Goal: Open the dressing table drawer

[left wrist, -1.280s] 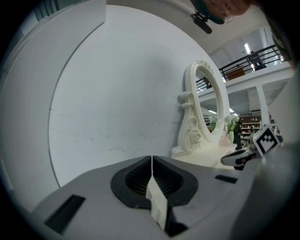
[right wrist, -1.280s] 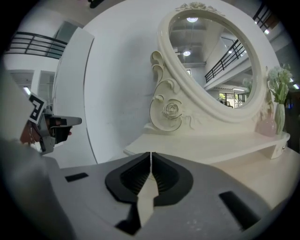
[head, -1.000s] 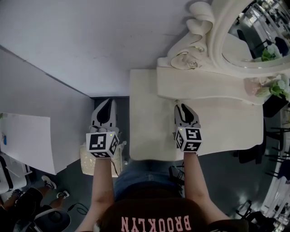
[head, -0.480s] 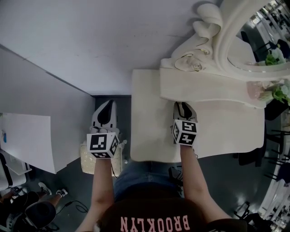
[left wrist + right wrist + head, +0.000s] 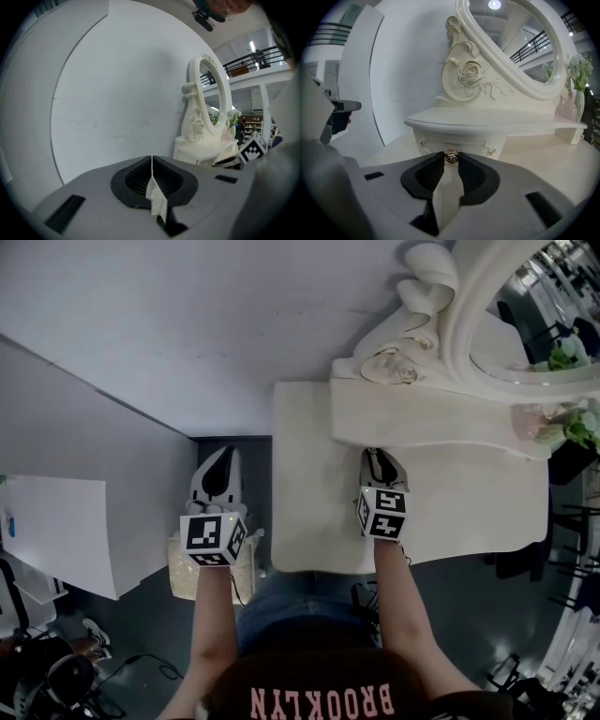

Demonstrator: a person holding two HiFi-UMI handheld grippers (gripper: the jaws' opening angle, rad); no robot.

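The right gripper [image 5: 381, 461] is held at the small drawer [image 5: 457, 140] under the mirror shelf on the desk [image 5: 309, 484]. Its jaws are being closed on the drawer knob [image 5: 451, 157]. The left gripper [image 5: 219, 463] is held beside the desk, jaws together.

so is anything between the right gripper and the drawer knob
Nothing visible. The drawer knob sits between the fingers of the right gripper, which are closing on it, and no object lies on the tabletop where the drawer would slide out.
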